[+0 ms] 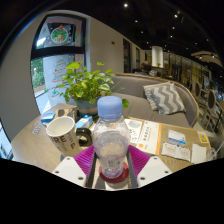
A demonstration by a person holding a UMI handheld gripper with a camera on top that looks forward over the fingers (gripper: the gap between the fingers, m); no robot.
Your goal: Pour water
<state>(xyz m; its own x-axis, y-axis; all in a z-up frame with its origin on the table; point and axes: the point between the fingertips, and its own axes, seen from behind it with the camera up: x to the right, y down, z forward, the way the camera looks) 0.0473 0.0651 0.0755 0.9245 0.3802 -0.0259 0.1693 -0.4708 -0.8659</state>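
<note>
Gripper (111, 170) is pinching the clear water bottle (111, 140) low on its body, both pink pads (84, 159) pressing in at either side, so the grasp is looking made and firm enough. Bottle is standing upright between the fingers, blue cap (111, 103) on top, which is looking as if it is on; can't tell whether it is screwed tight, so worth checking before any tilt. Just ahead and left of the fingers a pale mug (62, 132) is sitting on the round table (150, 132), near the bottle but apart from it; judging it as the likely pour target. Beyond the mug a leafy potted plant (86, 86) is standing, with small boxes or cards (83, 124) beside it. Ahead and right, printed papers (178, 143) are lying flat on the table. Further out a sofa with a zigzag cushion (167, 98) is showing. For the step: keeping the squeeze steady since thin plastic is likely flexing, lifting clear of the table, carrying left until the mouth is over the mug, then tilting slowly toward the mug side. Risk is spilling on the papers or clipping the mug rim.
</note>
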